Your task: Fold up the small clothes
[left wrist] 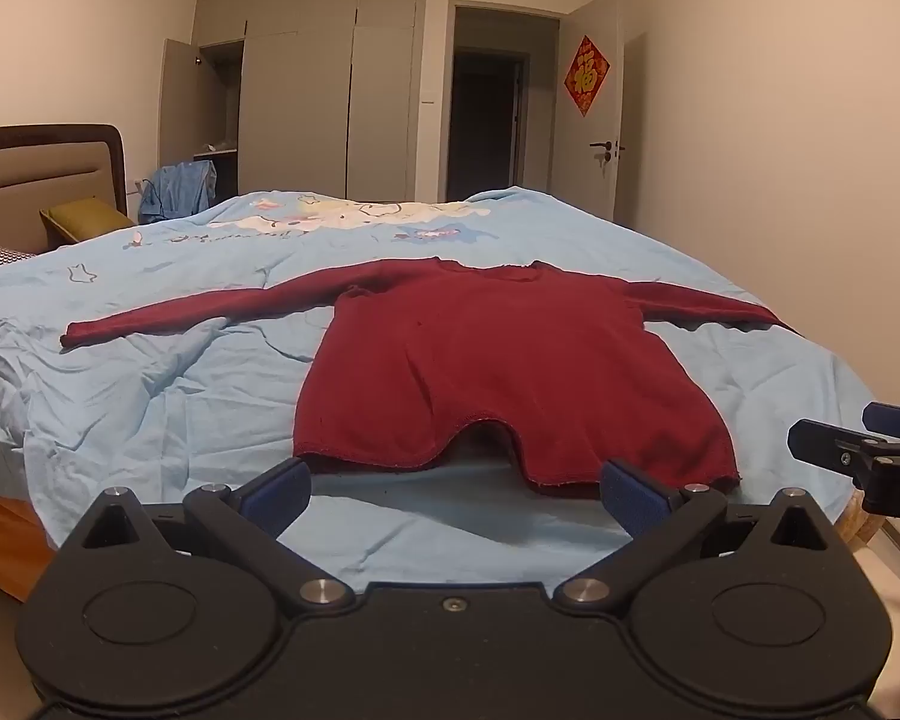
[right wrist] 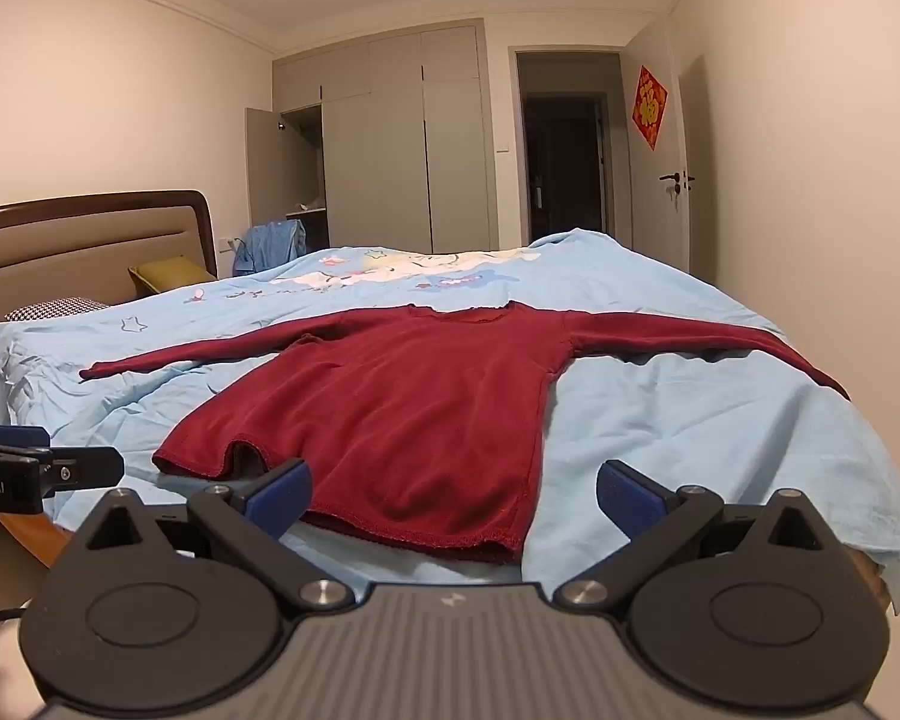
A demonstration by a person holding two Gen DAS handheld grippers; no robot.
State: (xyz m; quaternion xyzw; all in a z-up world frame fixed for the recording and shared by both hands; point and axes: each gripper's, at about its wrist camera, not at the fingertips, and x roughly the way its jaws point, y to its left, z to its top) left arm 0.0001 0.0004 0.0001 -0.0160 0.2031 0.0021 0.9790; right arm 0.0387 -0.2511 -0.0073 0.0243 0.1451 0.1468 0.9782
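Observation:
A dark red long-sleeved top [left wrist: 498, 360] [right wrist: 402, 408] lies flat on the light blue bedspread [left wrist: 150, 396] [right wrist: 690, 438], hem nearest me, both sleeves spread out sideways. My left gripper [left wrist: 456, 495] is open just short of the hem, with nothing between its blue pads. My right gripper [right wrist: 456, 495] is open too, hovering at the hem's right part, its left pad in front of the cloth. Each gripper shows in the other's view: the right gripper [left wrist: 858, 450] at the right edge, the left gripper [right wrist: 42, 468] at the left edge.
A padded headboard [left wrist: 36, 180] with an olive pillow [left wrist: 84, 219] and a checked pillow [right wrist: 54, 309] lies at the left. Behind the bed stand grey wardrobes [left wrist: 324, 96], one door open, a blue garment [left wrist: 177, 189], and an open doorway [left wrist: 486, 120]. The bed's wooden edge [left wrist: 0, 534] is below left.

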